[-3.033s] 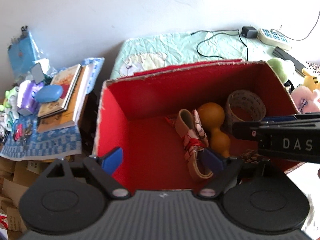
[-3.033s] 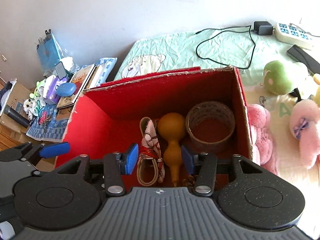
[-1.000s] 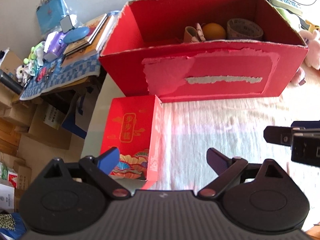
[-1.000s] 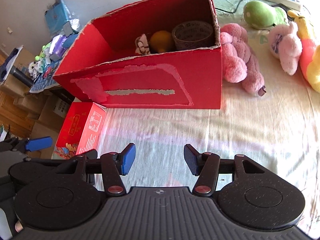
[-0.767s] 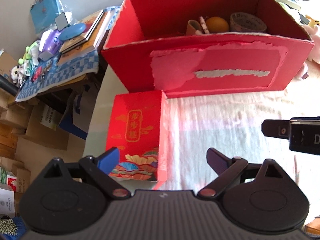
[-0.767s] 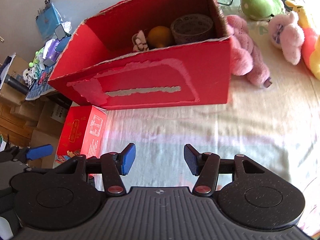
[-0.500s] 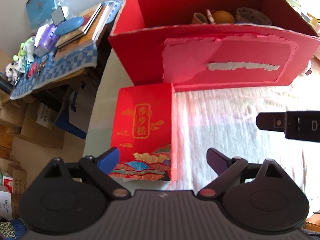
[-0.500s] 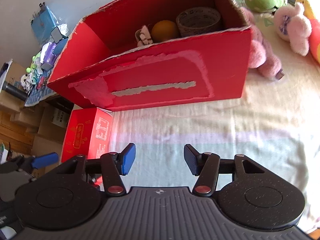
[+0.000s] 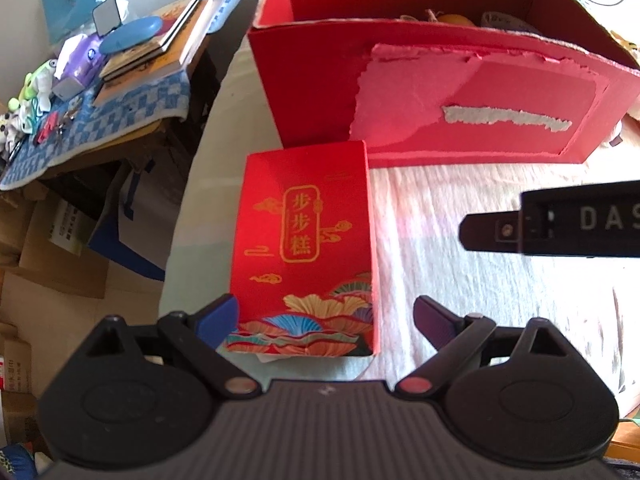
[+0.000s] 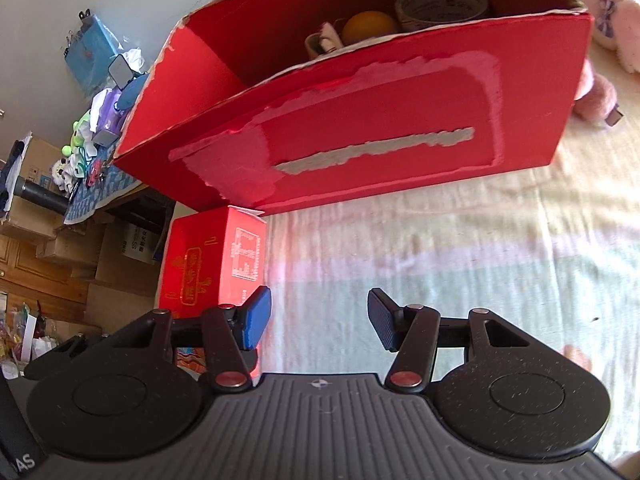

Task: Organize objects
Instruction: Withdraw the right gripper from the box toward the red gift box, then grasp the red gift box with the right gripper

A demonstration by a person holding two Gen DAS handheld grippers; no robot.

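Observation:
A small red gift box with gold characters lies on the bed's left edge, in front of the big open red cardboard box. My left gripper is open and empty, its fingers straddling the near end of the gift box without touching it. My right gripper is open and empty, low over the sheet, right of the gift box. The big box holds a tape roll, an orange gourd and a strapped item.
A cluttered side table with books and toys stands left of the bed, cardboard boxes below it. Pink plush toys lie right of the big box. The right gripper's body shows in the left wrist view.
Both grippers pulled back out of the big box and dropped low over the bed. My left gripper has moved in over the small red gift box.

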